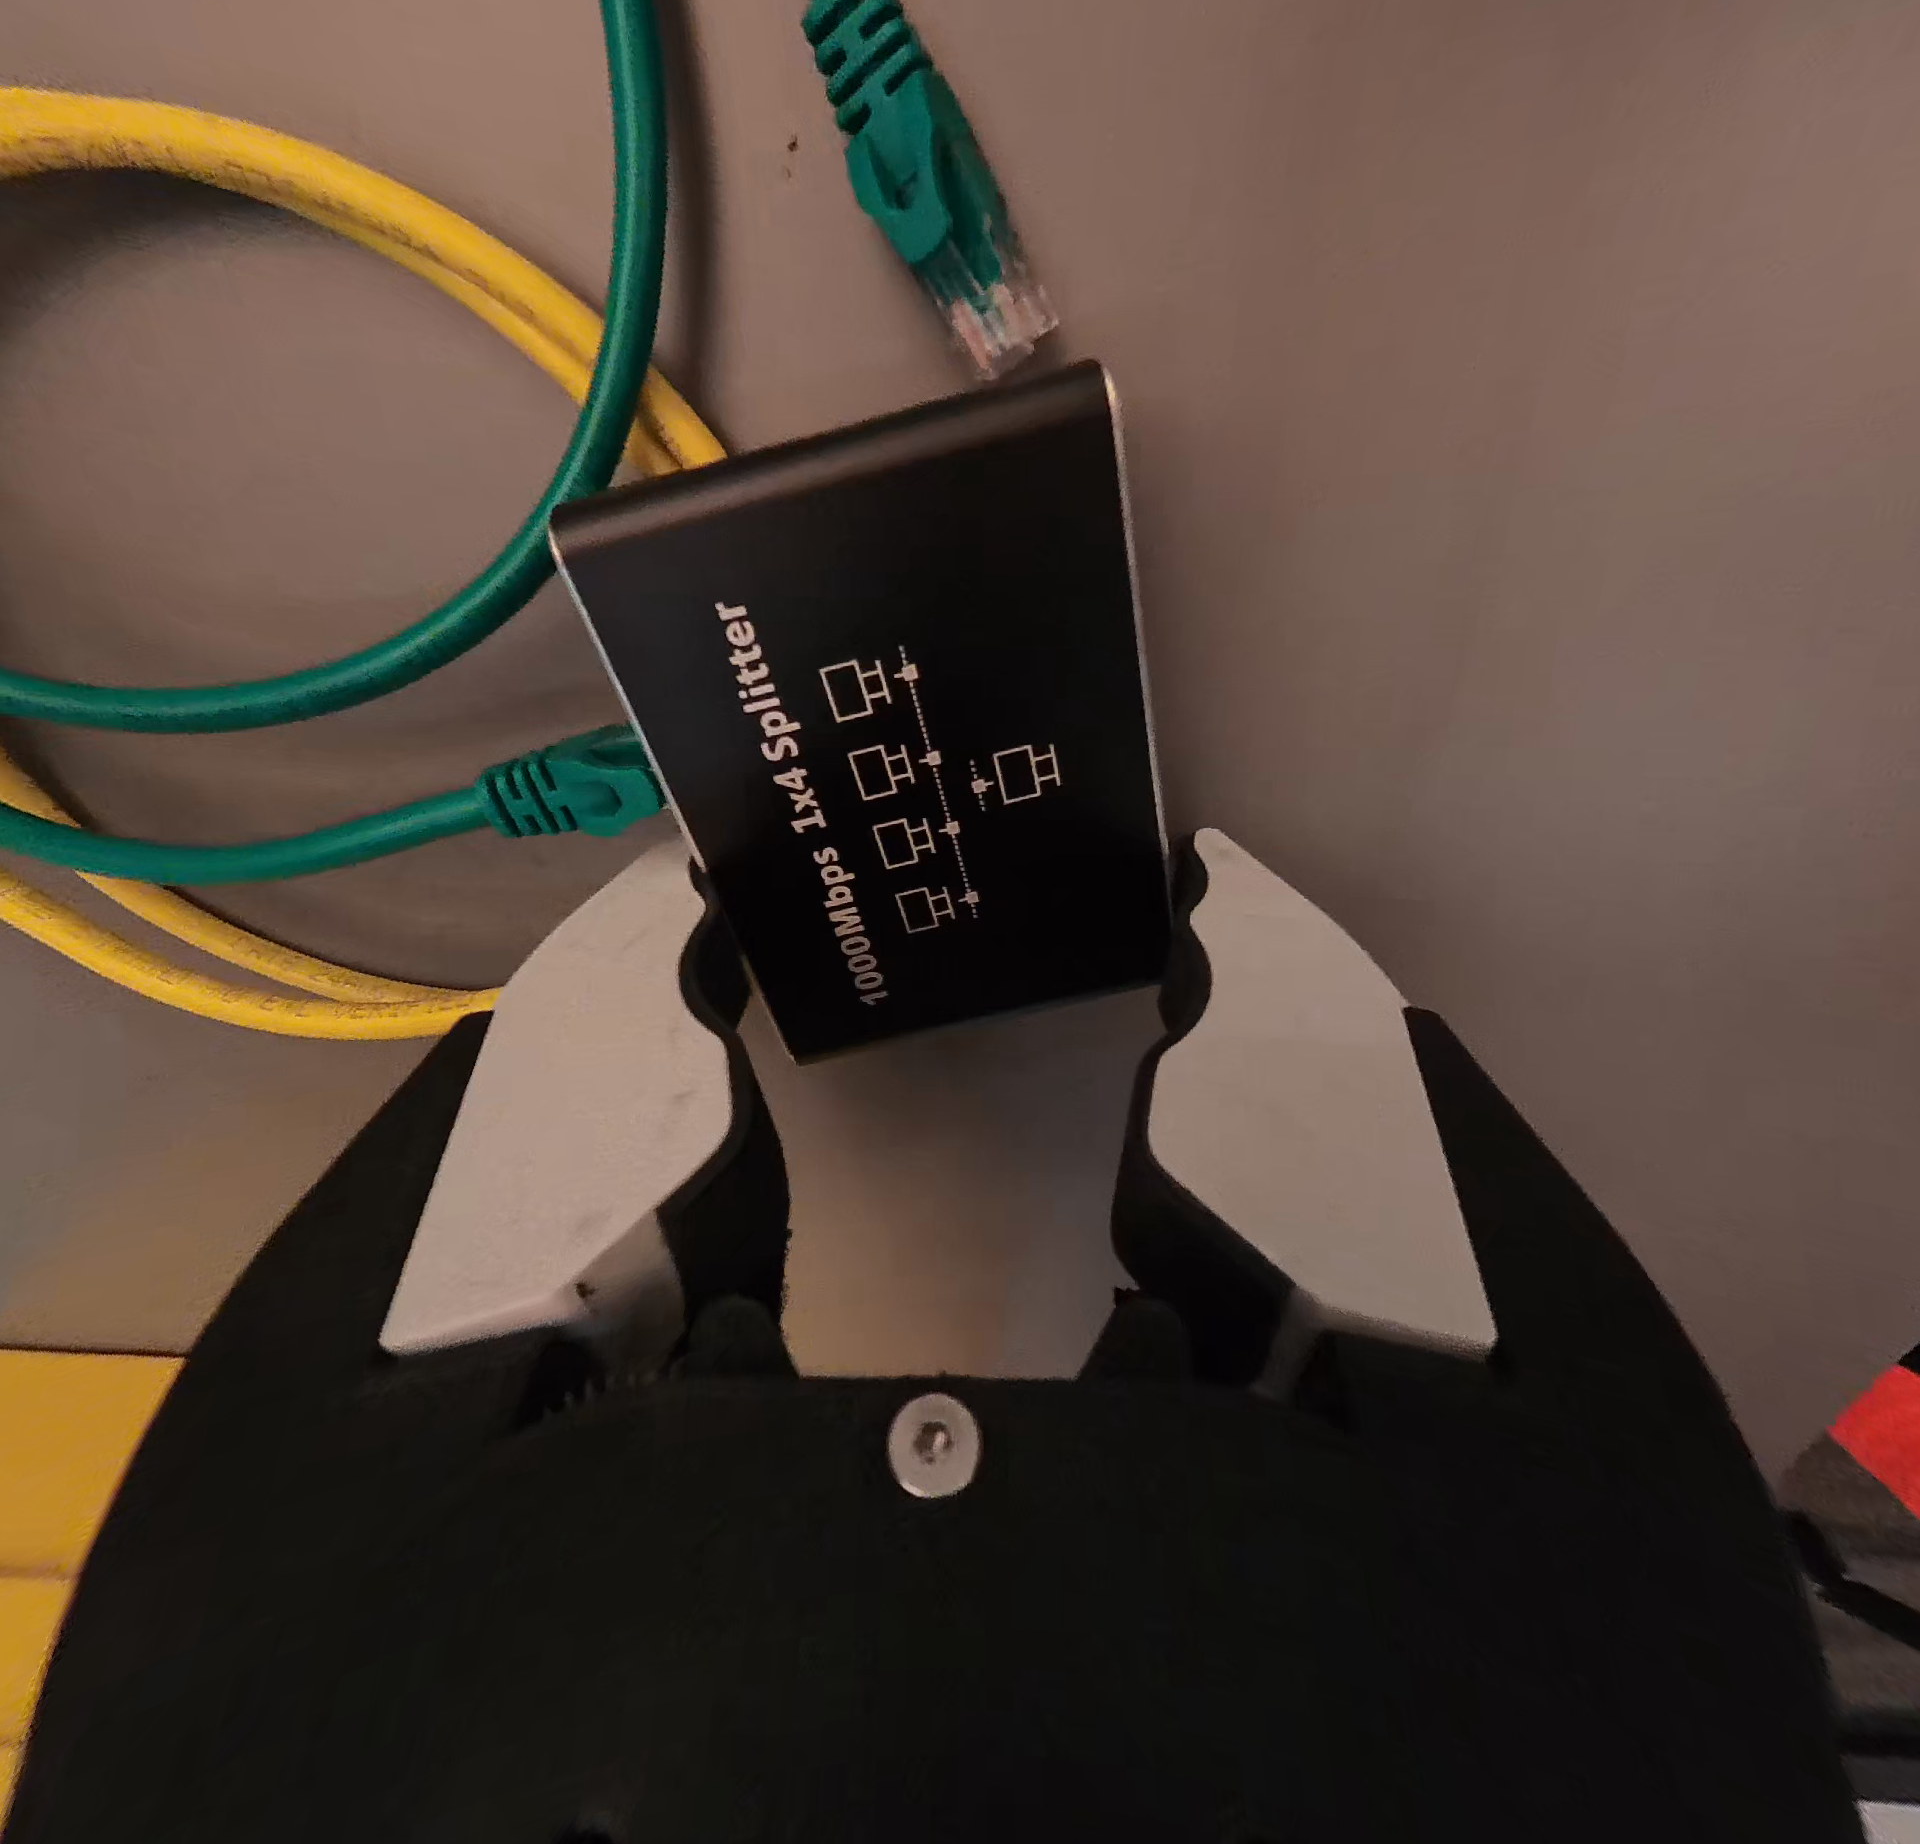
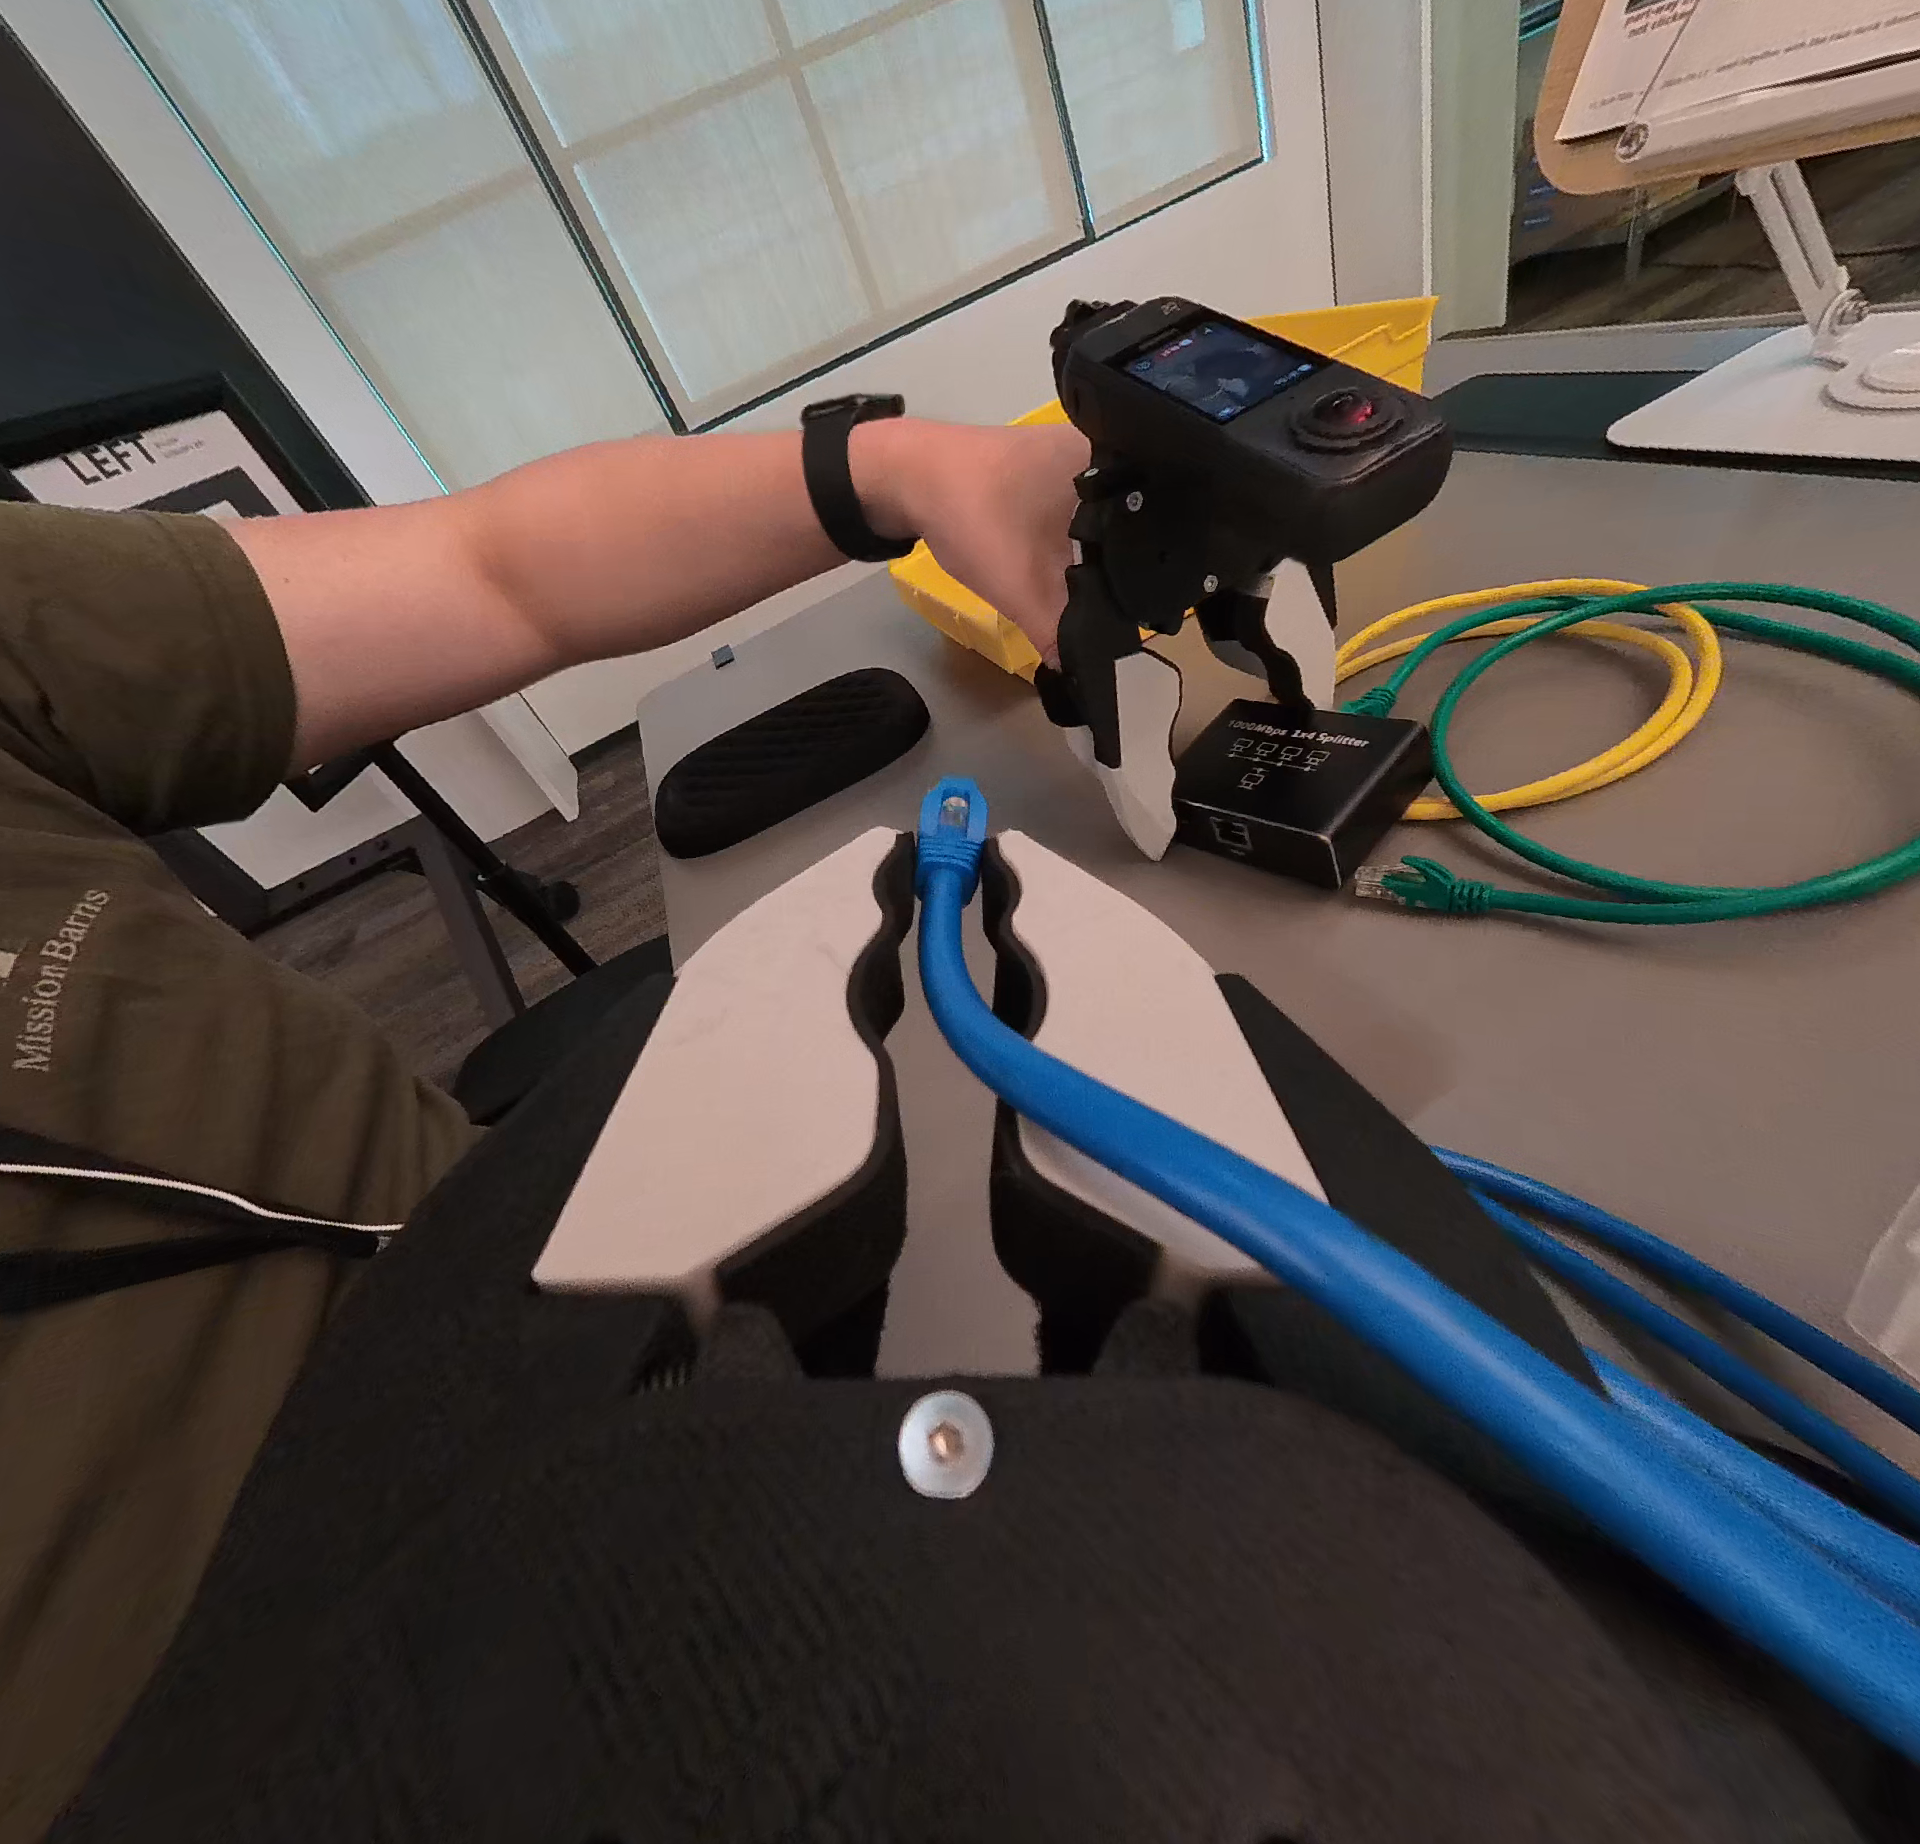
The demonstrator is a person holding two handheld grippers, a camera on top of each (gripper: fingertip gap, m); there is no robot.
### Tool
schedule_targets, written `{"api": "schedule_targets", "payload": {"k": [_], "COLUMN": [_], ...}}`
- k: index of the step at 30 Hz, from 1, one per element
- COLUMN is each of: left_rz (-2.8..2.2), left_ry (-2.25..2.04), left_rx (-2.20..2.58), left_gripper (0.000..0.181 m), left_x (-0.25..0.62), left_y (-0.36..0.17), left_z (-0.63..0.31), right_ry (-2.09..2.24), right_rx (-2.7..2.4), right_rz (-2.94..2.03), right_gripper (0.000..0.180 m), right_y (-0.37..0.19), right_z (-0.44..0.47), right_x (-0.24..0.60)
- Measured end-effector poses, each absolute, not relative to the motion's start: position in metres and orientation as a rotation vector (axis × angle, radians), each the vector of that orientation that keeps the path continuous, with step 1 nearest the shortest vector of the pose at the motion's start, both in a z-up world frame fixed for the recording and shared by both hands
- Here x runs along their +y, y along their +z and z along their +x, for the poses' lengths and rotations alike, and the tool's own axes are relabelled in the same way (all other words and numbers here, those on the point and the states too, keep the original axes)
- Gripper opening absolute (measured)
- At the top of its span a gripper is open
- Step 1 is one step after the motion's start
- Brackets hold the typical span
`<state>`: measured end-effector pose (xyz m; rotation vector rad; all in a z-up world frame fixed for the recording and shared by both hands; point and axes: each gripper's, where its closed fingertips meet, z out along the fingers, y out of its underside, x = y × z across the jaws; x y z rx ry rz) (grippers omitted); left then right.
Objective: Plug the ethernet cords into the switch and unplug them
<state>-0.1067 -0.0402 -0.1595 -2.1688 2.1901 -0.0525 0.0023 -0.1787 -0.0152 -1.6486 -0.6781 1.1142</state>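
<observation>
My right hand-held gripper [image 2: 948, 849]: clamped on the blue cord [image 2: 1226, 1160] just behind its plug [image 2: 951, 818], which pokes out past the fingertips.
My left hand-held gripper [image 1: 940, 921]: fingers pressed against both sides of the black switch [image 1: 894, 714], clamped on its near end.
Switch: flat on the grey surface [image 1: 1507, 444], between my left fingers, ahead and right of my right ones.
Green cord [image 1: 613, 360]: one end plugged into the switch's left side [image 1: 571, 786]; loose plug [image 1: 945, 205] just beyond the switch's far edge.
Yellow cord [image 1: 343, 205]: coiled left of the switch, under the green one.
</observation>
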Motion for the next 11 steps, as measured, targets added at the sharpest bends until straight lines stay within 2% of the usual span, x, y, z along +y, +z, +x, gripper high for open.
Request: {"api": "schedule_targets", "payload": {"k": [11], "left_rz": [-2.238], "left_ry": [-0.088], "left_rx": [2.098], "left_gripper": [0.078], "left_x": [-0.0419], "left_y": [-0.1591], "left_z": [-0.106], "right_ry": [1.1], "right_rx": [-0.685], "right_rz": [-1.659], "right_gripper": [0.012], "right_y": [-0.0165], "right_z": [0.0009], "right_x": [-0.178]}}
